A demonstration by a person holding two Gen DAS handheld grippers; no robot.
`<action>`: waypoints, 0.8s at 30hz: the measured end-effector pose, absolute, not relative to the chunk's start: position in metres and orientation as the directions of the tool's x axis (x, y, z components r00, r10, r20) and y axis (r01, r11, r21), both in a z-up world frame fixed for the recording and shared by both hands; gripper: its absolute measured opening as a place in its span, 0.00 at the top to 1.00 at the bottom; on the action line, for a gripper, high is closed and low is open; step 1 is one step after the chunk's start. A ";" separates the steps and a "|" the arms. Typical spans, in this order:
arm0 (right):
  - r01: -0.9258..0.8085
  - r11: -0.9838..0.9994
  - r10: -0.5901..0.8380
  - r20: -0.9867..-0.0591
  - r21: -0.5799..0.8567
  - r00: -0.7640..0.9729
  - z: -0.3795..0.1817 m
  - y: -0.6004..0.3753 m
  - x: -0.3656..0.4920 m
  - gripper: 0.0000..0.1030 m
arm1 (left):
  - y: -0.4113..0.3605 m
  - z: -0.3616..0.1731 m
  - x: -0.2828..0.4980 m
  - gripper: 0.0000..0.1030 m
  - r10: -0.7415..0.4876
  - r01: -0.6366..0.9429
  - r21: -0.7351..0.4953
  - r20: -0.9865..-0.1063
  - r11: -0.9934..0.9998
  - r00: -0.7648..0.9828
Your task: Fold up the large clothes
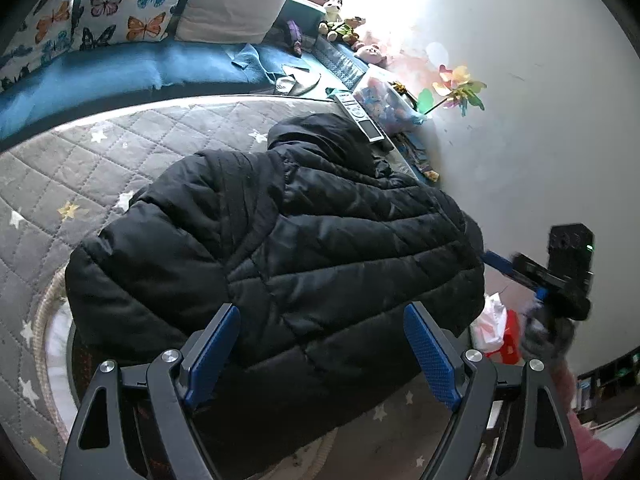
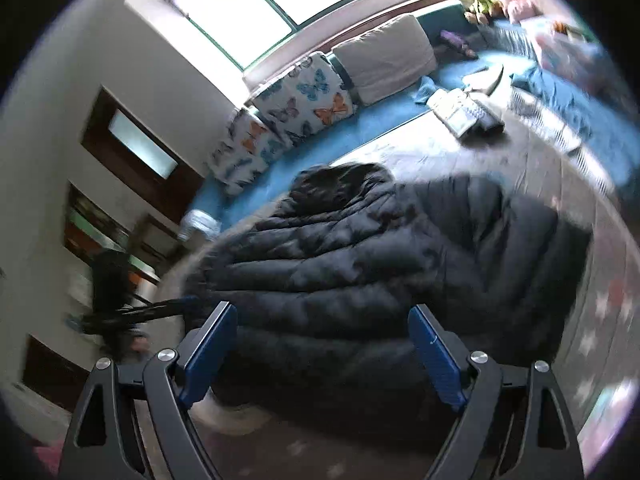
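A black quilted puffer jacket point(image 1: 288, 240) lies spread on a grey star-patterned quilt point(image 1: 100, 160), its hood point(image 1: 324, 136) toward the far side. My left gripper point(image 1: 322, 344) is open and empty, just above the jacket's near hem. My right gripper point(image 2: 322, 350) is open and empty, over the jacket point(image 2: 400, 260) from its other side. The right gripper also shows in the left wrist view point(image 1: 532, 272) at the jacket's right edge. The left gripper shows blurred in the right wrist view point(image 2: 160, 308). The right wrist view is motion-blurred.
A blue bench point(image 1: 120, 68) with butterfly cushions point(image 1: 128, 4) and a beige cushion point(image 1: 232, 8) runs behind the quilt. A remote point(image 1: 360, 116), a toy bag point(image 1: 384, 100), plush toys point(image 1: 344, 24) and a paper pinwheel point(image 1: 460, 88) sit by the white wall point(image 1: 540, 120). A red-white bag point(image 1: 500, 332) lies at the right.
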State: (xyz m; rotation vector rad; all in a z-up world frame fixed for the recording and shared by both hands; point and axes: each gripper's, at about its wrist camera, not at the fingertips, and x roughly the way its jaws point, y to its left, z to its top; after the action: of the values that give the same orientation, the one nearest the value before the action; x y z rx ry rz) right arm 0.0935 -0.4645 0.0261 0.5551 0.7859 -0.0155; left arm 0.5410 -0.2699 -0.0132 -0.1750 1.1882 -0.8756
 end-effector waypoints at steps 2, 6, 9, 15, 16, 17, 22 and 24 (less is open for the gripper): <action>0.220 0.879 0.168 -0.706 0.423 0.688 0.018 -0.468 0.111 0.07 | -0.268 -0.019 0.548 0.14 -0.682 0.492 -0.566 -0.727 0.662 0.081; 0.275 0.899 0.107 -0.779 0.342 0.618 -0.011 -0.485 0.137 0.09 | -0.265 -0.036 0.560 0.14 -0.699 0.461 -0.605 -0.713 0.650 0.050; 0.315 0.877 0.124 -0.806 0.362 0.579 -0.034 -0.494 0.143 0.13 | -0.265 -0.054 0.570 0.22 -0.700 0.436 -0.622 -0.714 0.651 0.027; 0.302 0.934 0.014 -0.867 0.189 0.498 -0.034 -0.469 0.152 0.14 | -0.263 -0.061 0.584 0.23 -0.718 0.358 -0.667 -0.695 0.653 0.014; 0.303 0.935 0.008 -0.866 0.183 0.499 -0.028 -0.468 0.152 0.14 | -0.263 -0.056 0.584 0.23 -0.713 0.369 -0.657 -0.700 0.657 0.024; 0.299 0.937 0.004 -0.859 0.182 0.512 -0.020 -0.466 0.151 0.14 | -0.265 -0.047 0.582 0.23 -0.710 0.390 -0.643 -0.703 0.659 0.039; 0.233 0.949 0.035 -0.810 0.210 0.586 0.011 -0.448 0.169 0.14 | -0.271 -0.021 0.591 0.23 -0.730 0.427 -0.636 -0.678 0.643 0.090; 0.215 0.954 0.040 -0.801 0.208 0.597 0.014 -0.439 0.183 0.14 | -0.272 -0.022 0.603 0.23 -0.735 0.402 -0.652 -0.672 0.643 0.086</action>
State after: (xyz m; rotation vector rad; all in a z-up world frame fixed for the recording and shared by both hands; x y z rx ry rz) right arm 0.1830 -0.4392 0.0139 0.2977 0.9286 -0.1035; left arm 0.6025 -0.2721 -0.0224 -0.3356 1.2136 -0.8709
